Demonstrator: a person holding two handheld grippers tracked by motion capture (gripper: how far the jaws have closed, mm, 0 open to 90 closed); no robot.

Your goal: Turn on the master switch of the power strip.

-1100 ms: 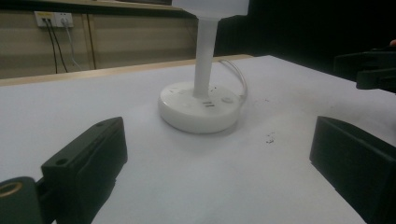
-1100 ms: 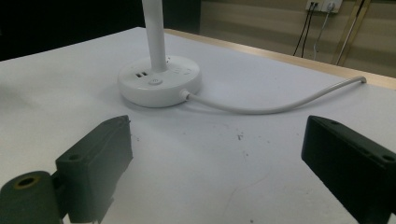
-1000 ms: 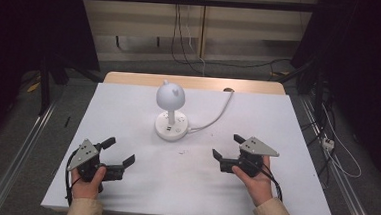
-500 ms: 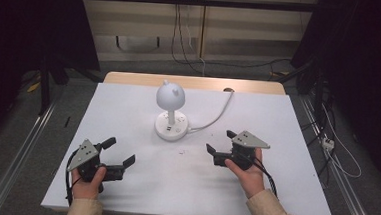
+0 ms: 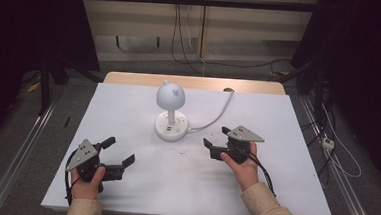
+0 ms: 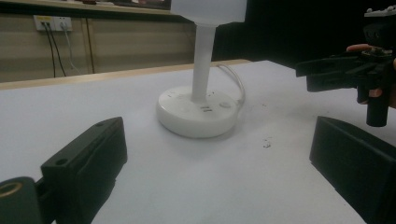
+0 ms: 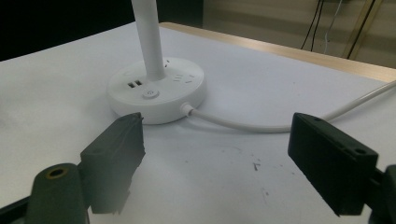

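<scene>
High view had the white desk lamp (image 5: 170,111) standing near the middle of the white table (image 5: 294,184), a little toward its far edge, with its round base (image 5: 171,128) flat on the surface and its white cable (image 5: 213,120) curving off to the right and over the far wooden edge (image 5: 130,79). The left gripper (image 5: 118,152) sat near the front left corner in the person's left hand (image 5: 88,181), well apart from the lamp, with bare tabletop between them. The right gripper (image 5: 215,140) hovered just right of the base, near it but not touching, held by the right hand (image 5: 242,168). Wide bare table lay to the right and front of that hand, and metal rails (image 5: 23,147) ran along the floor on both sides.

Left gripper view looked level across the table: its own jaws stood wide apart with nothing between them, the lamp's stem (image 6: 203,65) and base (image 6: 196,112) ahead, and the right gripper (image 6: 341,70) off to the side at base height, apart from the lamp. Wall sockets (image 6: 51,22) showed behind.

Right gripper view showed detail the overhead camera blurred: a round button (image 7: 150,93) and two ports (image 7: 134,84) on the base, and the plug where the cable (image 7: 233,122) entered it. Its jaws had just been closing a little yet stood wide, empty, with the cable lying on the table beyond the gap. Small dark specks (image 7: 255,165) marked the surface there.
</scene>
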